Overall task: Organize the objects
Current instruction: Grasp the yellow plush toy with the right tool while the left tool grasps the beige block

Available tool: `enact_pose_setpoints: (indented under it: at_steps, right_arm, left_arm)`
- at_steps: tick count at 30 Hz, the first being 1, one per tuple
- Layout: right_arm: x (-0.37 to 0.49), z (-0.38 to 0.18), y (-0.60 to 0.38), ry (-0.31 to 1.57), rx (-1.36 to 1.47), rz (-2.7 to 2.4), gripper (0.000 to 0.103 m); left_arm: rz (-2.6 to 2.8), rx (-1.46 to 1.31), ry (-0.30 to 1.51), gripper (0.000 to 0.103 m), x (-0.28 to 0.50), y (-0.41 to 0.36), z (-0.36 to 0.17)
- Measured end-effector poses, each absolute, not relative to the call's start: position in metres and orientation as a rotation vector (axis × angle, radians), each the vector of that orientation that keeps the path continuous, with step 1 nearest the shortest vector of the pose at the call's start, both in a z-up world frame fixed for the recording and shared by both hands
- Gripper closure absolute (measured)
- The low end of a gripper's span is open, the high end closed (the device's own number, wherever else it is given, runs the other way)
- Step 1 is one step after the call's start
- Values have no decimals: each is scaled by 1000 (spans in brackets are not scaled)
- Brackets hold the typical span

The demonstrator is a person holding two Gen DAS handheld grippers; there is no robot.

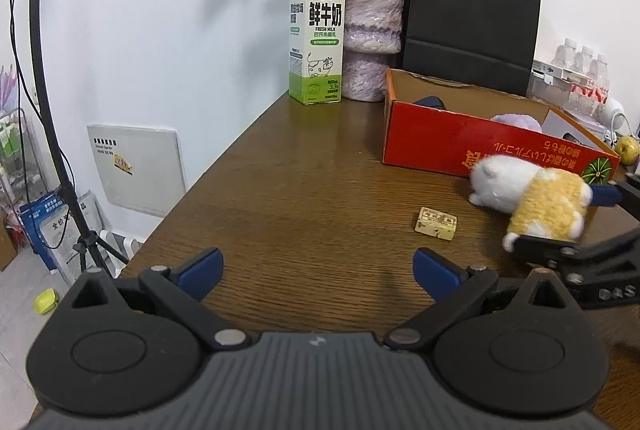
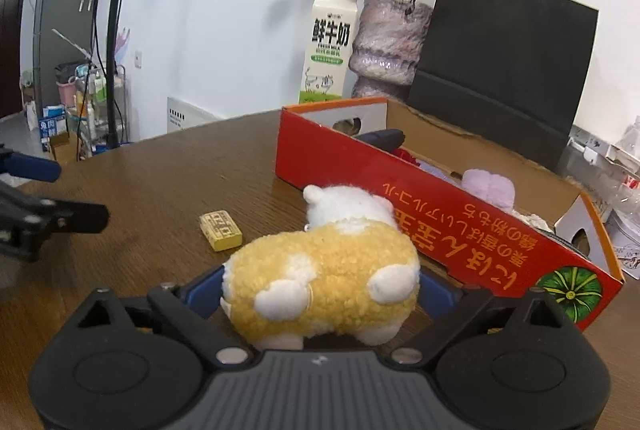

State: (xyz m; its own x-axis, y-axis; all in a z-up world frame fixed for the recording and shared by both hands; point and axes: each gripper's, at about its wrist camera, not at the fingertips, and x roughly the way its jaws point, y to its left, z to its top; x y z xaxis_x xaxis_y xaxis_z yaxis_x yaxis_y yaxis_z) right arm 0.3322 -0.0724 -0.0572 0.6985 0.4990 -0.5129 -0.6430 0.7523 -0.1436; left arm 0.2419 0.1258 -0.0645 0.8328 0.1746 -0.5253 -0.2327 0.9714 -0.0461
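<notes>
The plush sheep point(image 2: 320, 270), yellow-bodied with a white head, sits between the blue pads of the right claw point(image 2: 320, 290), which pinches it on both flanks; its head points away toward the red cardboard box point(image 2: 400, 198). From the left wrist view the same toy point(image 1: 528, 198) appears low over the wooden surface point(image 1: 300, 170), just in front of the box's long red wall point(image 1: 460, 146), head nearly touching it.

The left claw point(image 1: 318, 270) is spread wide with nothing between its pads, hovering over bare wood well apart from the toy.

Near the sheep, on its left, a small yellowish block point(image 2: 221, 230) lies flat on the surface, apart from both claws.

Inside the box a lilac plush point(image 2: 488, 190) leans near the front wall, and a dark blue item point(image 2: 380, 140) lies toward the far left end; the rest of the contents are too hidden to tell.

Behind the box stand a milk carton point(image 1: 317, 38), a purple vase point(image 1: 370, 34) of dried roses just beside it, and a black paper bag point(image 1: 472, 18) against the wall. A yellow-green apple point(image 1: 628, 149) sits beyond the box's right end.
</notes>
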Motion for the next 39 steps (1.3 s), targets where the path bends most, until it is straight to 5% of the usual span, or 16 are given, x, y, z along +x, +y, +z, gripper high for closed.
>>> enact_pose_setpoints:
  at_steps: [16, 39]
  right_arm:
    - [284, -56, -161, 486, -254, 594, 3]
    - [294, -60, -156, 512, -262, 603, 4]
  left_arm:
    - [238, -111, 549, 0, 242, 126, -64]
    - [224, -124, 565, 0, 245, 125, -66]
